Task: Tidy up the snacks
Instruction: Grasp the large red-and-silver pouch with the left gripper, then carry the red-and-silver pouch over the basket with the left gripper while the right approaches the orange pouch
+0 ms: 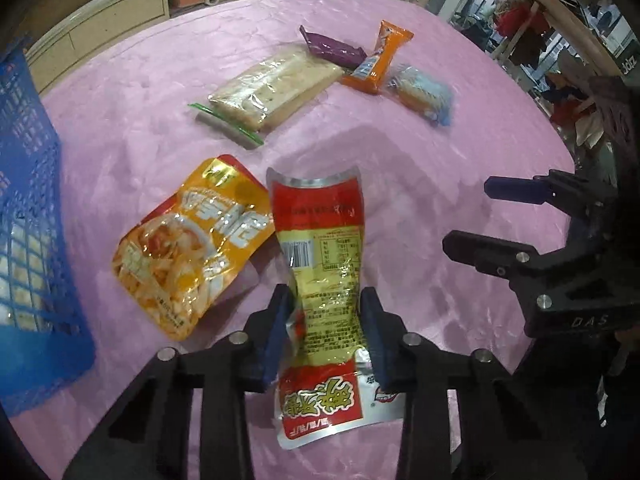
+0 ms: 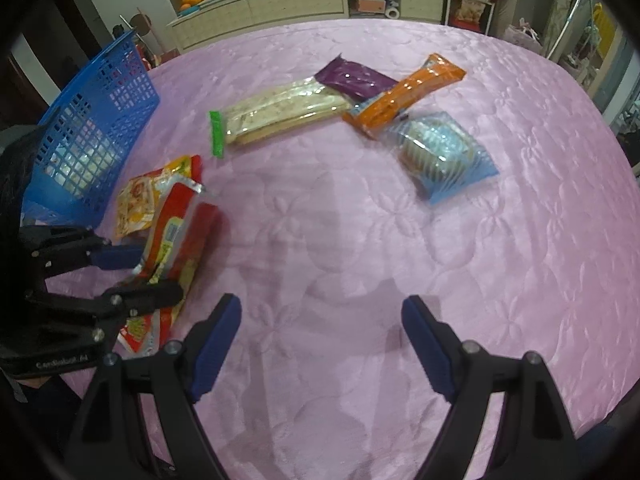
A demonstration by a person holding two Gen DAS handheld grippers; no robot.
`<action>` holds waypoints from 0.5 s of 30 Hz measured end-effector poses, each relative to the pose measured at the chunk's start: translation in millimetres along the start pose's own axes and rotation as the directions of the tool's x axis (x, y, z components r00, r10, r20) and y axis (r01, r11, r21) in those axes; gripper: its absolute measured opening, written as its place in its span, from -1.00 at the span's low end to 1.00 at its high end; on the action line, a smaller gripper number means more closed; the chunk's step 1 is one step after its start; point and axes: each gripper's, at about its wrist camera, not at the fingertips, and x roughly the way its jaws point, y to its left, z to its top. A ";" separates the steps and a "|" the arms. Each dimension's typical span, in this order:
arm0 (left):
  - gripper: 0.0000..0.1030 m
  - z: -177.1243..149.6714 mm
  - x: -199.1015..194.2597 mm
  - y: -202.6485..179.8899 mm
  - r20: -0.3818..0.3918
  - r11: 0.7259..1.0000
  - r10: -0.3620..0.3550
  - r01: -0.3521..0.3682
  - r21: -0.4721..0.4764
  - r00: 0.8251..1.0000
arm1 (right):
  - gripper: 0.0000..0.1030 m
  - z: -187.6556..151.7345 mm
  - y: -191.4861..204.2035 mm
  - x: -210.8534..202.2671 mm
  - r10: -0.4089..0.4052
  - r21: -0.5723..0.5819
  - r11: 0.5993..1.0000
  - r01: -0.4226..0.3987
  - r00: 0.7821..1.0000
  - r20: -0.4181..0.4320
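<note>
1. Left wrist view: the left gripper is seen clamped on the red and yellow pouch, whose middle is pinched narrow between the two blue pads; no earlier picture is at hand to compare.
2. Just to the left of that claw, an orange snack pouch lies flat on the pink tablecloth, its corner touching the held pouch.
3. Farther left, the blue basket is seen, with pale contents visible through its mesh.
4. Ahead of the claw lie a clear bag of flat bread, a purple packet, an orange packet and a blue-wrapped cake.
5. To the right, the right gripper is seen with its fingers apart.
6. Right wrist view: the right gripper is held wide apart over bare cloth, nothing between its pads.
7. To its left, the left gripper is seen closed on the red and yellow pouch, beside the blue basket.
8. The blue-wrapped cake lies ahead and to the right.
</note>
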 end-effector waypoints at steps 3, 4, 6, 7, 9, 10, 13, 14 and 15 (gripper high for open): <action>-0.39 -4.6 -2.3 -7.3 0.024 0.999 0.043 -0.043 -0.006 0.999 | 0.66 -0.6 5.9 -1.0 0.003 -0.011 1.000 -0.003 1.000 -0.002; -0.40 -3.8 -1.4 -9.3 0.029 0.999 0.053 -0.053 -0.006 0.998 | 0.66 -0.5 7.9 -1.9 0.003 -0.017 1.000 -0.003 1.000 0.000; -0.43 -6.7 -6.3 -13.2 0.052 0.997 0.078 -0.077 -0.009 0.996 | 0.66 0.2 12.6 -4.3 0.002 -0.031 1.000 -0.002 1.000 0.006; -0.43 -7.4 -9.6 -14.3 0.061 0.996 0.084 -0.083 -0.012 0.995 | 0.66 1.1 13.8 -5.4 0.004 -0.036 0.999 -0.004 1.000 0.009; -0.43 -10.1 -18.2 -17.3 0.089 0.995 0.098 -0.098 -0.009 0.991 | 0.66 2.6 15.4 -8.6 0.001 -0.039 0.999 -0.001 1.000 0.018; -0.43 -11.1 -24.1 -19.1 0.108 0.994 0.107 -0.106 -0.008 0.988 | 0.66 3.4 16.4 -9.9 0.003 -0.039 0.999 -0.002 1.000 0.022; -0.43 -13.0 -46.8 -21.8 0.163 0.993 0.121 -0.122 -0.007 0.979 | 0.66 6.2 15.2 -18.4 0.005 -0.034 0.999 -0.004 0.999 0.039; -0.43 -12.2 -54.8 -23.4 0.178 0.992 0.123 -0.124 -0.004 0.976 | 0.66 5.9 14.2 -22.9 0.009 -0.034 0.999 -0.008 0.999 0.045; -0.43 -12.4 -64.0 -23.8 0.198 0.991 0.131 -0.133 -0.002 0.972 | 0.66 7.4 15.5 -25.8 0.012 -0.036 0.999 -0.010 0.999 0.053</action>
